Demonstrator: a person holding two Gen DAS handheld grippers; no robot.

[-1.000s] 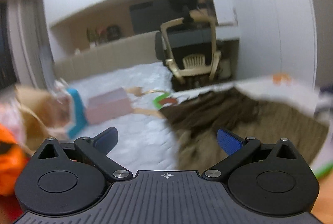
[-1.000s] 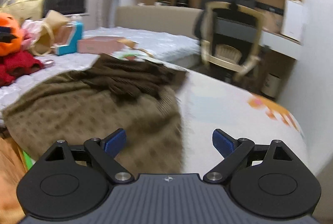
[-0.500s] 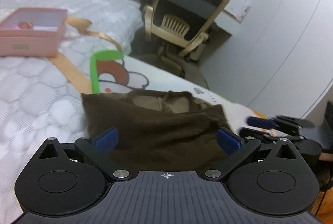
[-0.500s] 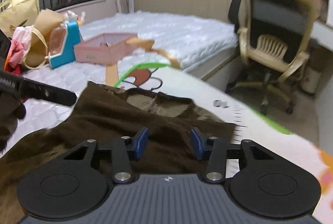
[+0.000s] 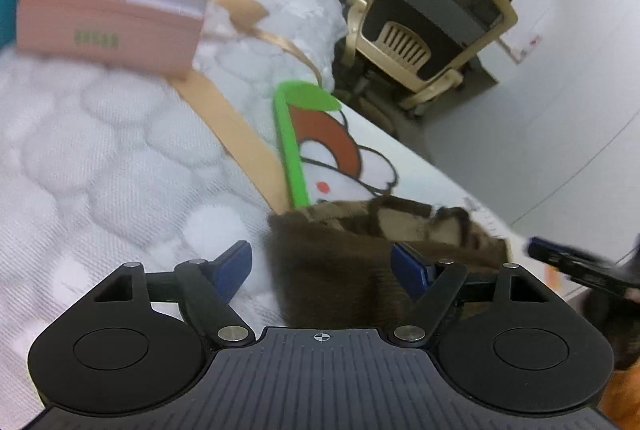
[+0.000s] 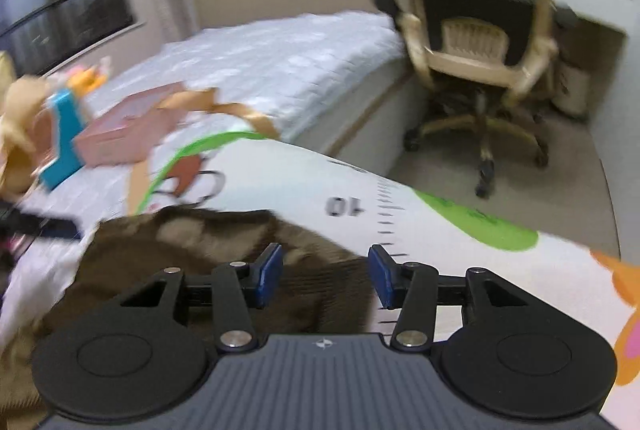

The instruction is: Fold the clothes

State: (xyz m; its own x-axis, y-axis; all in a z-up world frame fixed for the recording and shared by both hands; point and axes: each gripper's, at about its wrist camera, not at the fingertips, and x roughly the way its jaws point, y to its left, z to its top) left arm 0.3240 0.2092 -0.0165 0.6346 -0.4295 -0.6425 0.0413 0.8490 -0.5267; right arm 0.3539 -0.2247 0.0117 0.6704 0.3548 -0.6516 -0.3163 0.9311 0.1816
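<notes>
A white quilted bed (image 5: 100,166) carries a cartoon-printed mat (image 6: 420,214), and the brown sweater (image 5: 340,270) lies on that mat, collar toward the office chair (image 6: 476,30). The left gripper (image 5: 322,266) has wide fingers straddling a sweater corner; the right gripper (image 6: 326,274) is partly spread over the opposite edge. A pink box (image 5: 116,14) sits behind.

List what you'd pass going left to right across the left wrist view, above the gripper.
Pink box → tan ribbon → green-edged cartoon mat → brown garment → office chair → tip of the right gripper.
</notes>
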